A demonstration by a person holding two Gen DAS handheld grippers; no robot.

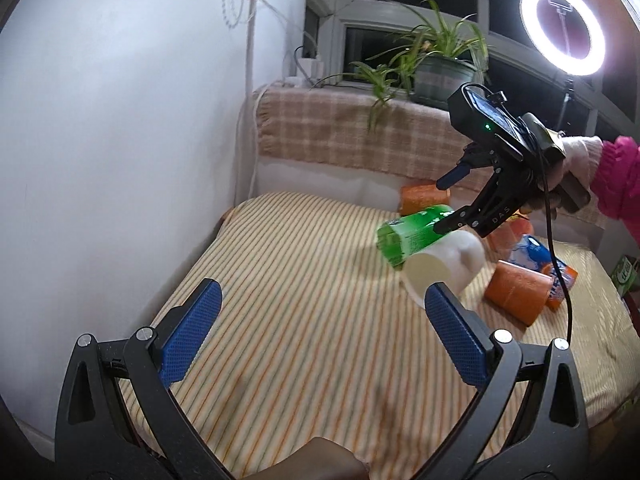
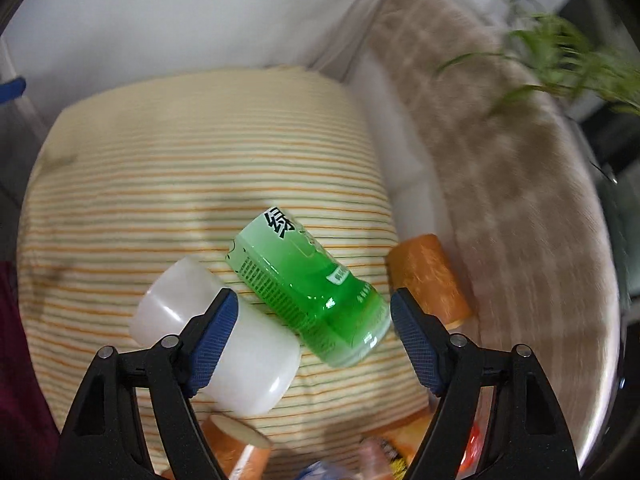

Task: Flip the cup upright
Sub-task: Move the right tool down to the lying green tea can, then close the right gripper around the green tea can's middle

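Observation:
A white plastic cup point(image 1: 444, 266) lies on its side on the striped cloth, mouth toward my left gripper; in the right wrist view the cup point(image 2: 224, 344) lies below-left. A green bottle point(image 2: 308, 296) lies against it. My right gripper point(image 2: 312, 320) is open and empty, hovering above the bottle and cup; it also shows in the left wrist view point(image 1: 444, 204). My left gripper point(image 1: 320, 320) is open and empty, low over the cloth, short of the cup.
Orange cylinders point(image 1: 516, 296) point(image 1: 424, 198) and snack packets point(image 1: 532, 252) lie behind and right of the cup. A white wall point(image 1: 120, 140) runs along the left. A checked cloth ledge point(image 1: 340, 132) with a plant point(image 1: 436, 64) and a ring light point(image 1: 564, 28) stand behind.

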